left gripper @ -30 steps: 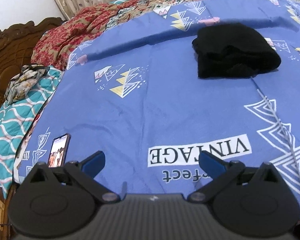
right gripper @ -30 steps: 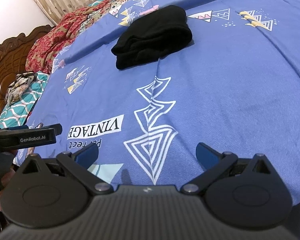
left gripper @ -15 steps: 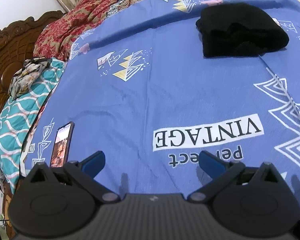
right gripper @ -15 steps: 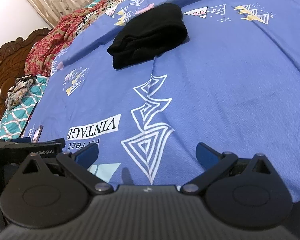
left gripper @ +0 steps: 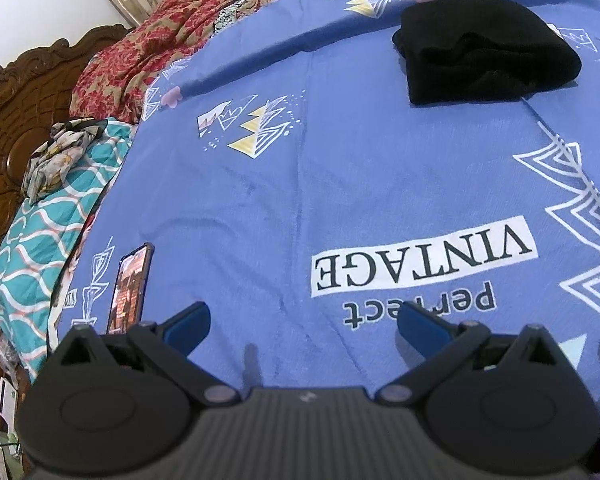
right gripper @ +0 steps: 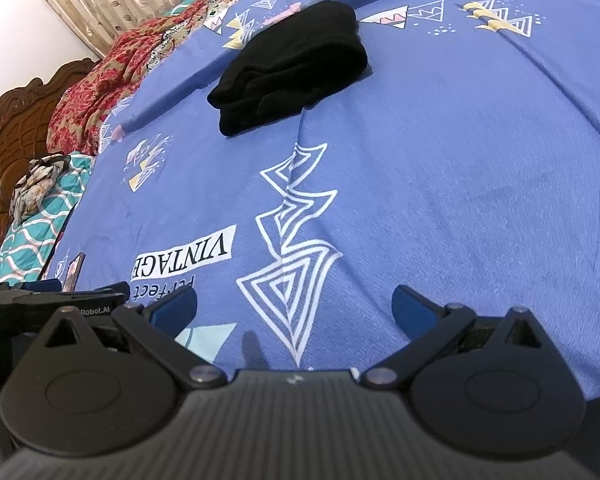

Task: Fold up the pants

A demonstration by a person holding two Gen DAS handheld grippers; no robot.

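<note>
Folded black pants [left gripper: 486, 50]: soft knit-looking cloth, matt, slightly fuzzy, lying well ahead of the fingers. Blue printed cotton-like bedsheet [left gripper: 340, 184]: woven cloth, matt, fine herringbone texture visible just beyond the right gripper's blue fingertips [right gripper: 414, 306]; a few shallow creases. Left gripper [left gripper: 303, 322]: black body in matt plastic, ribbed on the centre housing; small metal-looking pivot pins, dull shine; blue pads smooth. Right gripper [right gripper: 295, 305]: same matt black plastic and ribbing. Black-cased smartphone [left gripper: 129, 290] left of the left fingers: glossy glass screen. Dark carved wooden headboard [left gripper: 16, 120], far left: polished, low sheen. Red floral quilt [left gripper: 140, 56]: matt cloth. Teal wave-patterned pillow [left gripper: 40, 240]: quilted cloth.
</note>
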